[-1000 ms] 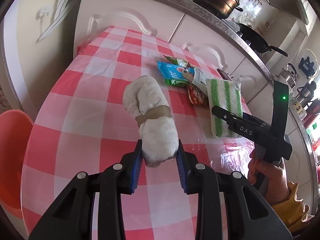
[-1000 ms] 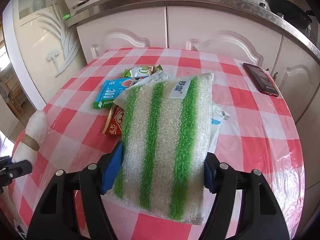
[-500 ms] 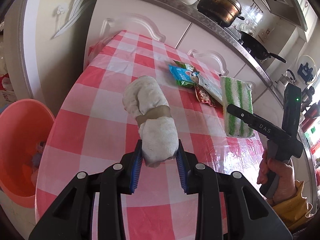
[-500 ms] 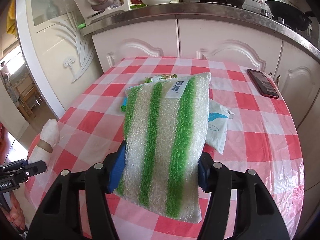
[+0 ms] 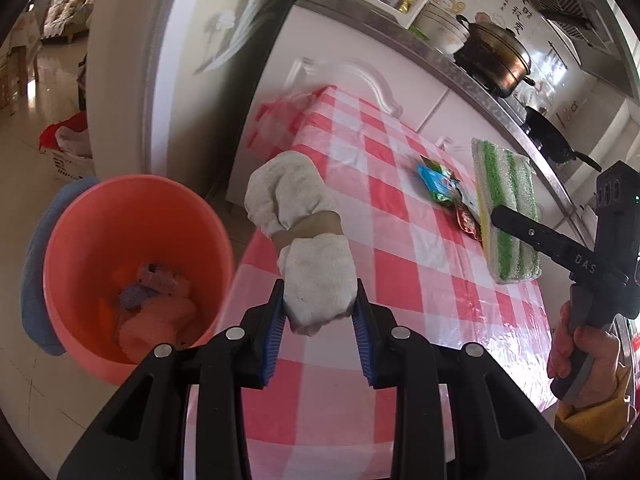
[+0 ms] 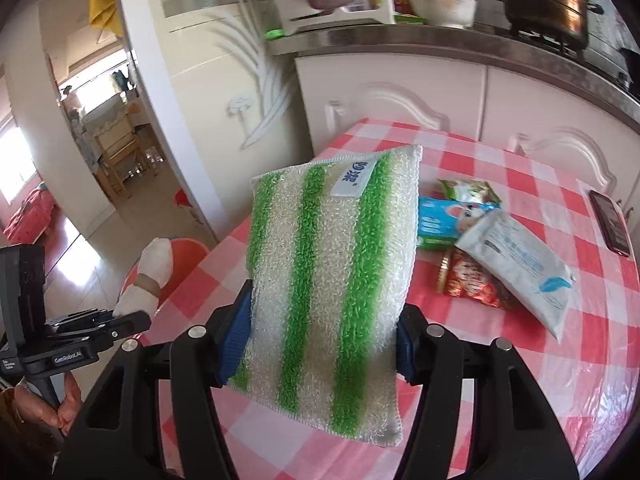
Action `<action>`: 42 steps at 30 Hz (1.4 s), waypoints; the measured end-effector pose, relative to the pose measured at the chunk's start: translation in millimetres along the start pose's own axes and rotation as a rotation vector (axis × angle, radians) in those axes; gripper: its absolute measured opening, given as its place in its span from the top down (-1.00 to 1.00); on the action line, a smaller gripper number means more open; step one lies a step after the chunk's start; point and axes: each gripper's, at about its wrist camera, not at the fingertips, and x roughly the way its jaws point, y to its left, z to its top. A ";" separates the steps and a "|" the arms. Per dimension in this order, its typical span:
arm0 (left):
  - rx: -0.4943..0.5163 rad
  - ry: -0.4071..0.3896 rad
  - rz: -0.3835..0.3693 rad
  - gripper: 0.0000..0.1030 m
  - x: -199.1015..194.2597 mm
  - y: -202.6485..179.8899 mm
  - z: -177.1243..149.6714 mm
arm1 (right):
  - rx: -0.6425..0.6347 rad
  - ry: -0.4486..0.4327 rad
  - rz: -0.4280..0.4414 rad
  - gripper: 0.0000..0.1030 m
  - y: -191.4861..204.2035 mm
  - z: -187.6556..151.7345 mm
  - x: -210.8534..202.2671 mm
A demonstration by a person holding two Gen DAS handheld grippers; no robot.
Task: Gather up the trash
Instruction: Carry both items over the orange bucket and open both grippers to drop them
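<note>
Rolled white cloth bundle (image 5: 304, 240), cinched at its middle by a tan band, sits clamped at its near end between the blue pads of the left gripper (image 5: 319, 320); its long axis runs straight out along the fingers, far end tipped up and away. It hangs over the near left edge of the checked table (image 5: 400, 280), just beside the orange bin (image 5: 132, 256) on the floor to the left. The bin's mouth is open and clear above, with a few scraps at the bottom. Between the bin's rim and the table edge shows only a narrow strip of floor.

To the right, the right gripper (image 6: 324, 344) grips a green-striped scrub pad (image 6: 332, 280) by its two long sides, lifted off the cloth, long axis pointing forward and its label end farthest out. Beyond it, snack wrappers (image 6: 472, 276) and a white wipes pack (image 6: 516, 264) lie together mid-table, with a phone (image 6: 610, 222) near the far right edge. Farther still, white cabinets (image 6: 400, 100) close off the table's back side.
</note>
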 end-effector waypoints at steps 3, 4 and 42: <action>-0.035 -0.020 0.035 0.35 -11.0 20.6 -0.2 | -0.058 0.026 0.051 -0.17 31.2 9.5 12.2; -0.048 -0.026 0.048 0.35 -14.2 27.7 0.0 | -0.076 0.035 0.066 -0.17 41.2 11.8 16.5; -0.236 -0.011 0.213 0.34 1.6 126.3 -11.7 | -0.403 0.278 0.219 -0.20 207.8 12.8 163.7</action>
